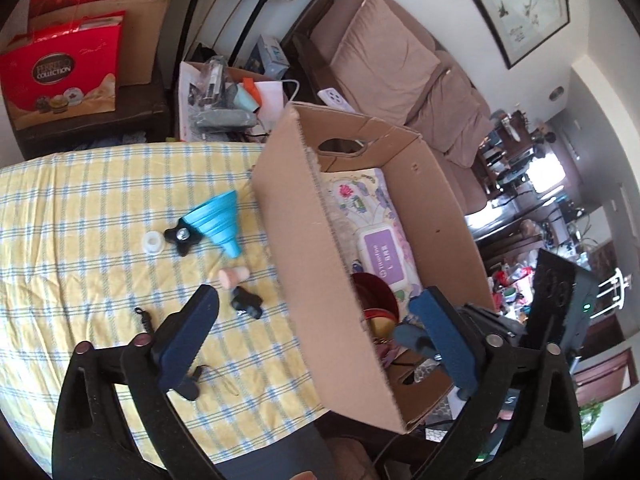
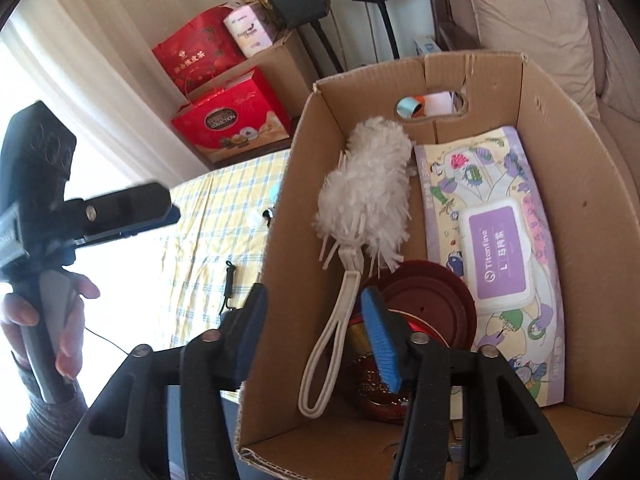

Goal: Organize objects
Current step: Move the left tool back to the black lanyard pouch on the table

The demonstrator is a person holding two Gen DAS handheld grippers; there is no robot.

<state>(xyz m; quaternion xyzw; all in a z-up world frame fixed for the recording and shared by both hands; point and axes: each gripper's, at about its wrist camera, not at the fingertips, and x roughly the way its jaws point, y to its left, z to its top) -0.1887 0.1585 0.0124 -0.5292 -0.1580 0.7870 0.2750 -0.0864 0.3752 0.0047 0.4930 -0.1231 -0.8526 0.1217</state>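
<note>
Two empty grippers straddling the wall of a cardboard box [image 1: 304, 264] on a checked tablecloth [image 1: 80, 208].

Left wrist view: the left gripper [image 1: 316, 340] is hanging with fingers spread wide and gripping nothing, above the box wall; a blue funnel [image 1: 218, 220], black knobs and a small white cap [image 1: 153, 242] are lying on the cloth beside the box.
Right wrist view: the right gripper [image 2: 316, 332] is hovering released, one finger outside the wall, one inside, where a white duster [image 2: 366, 192], a wipes pack [image 2: 496, 248] and a dark red dish [image 2: 430, 300] are lying.

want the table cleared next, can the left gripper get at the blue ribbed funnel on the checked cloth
Probably yes. The left gripper is open and holds nothing, and the blue ribbed funnel lies in the open on the cloth beside the cardboard box, with only small bits nearby.
</note>
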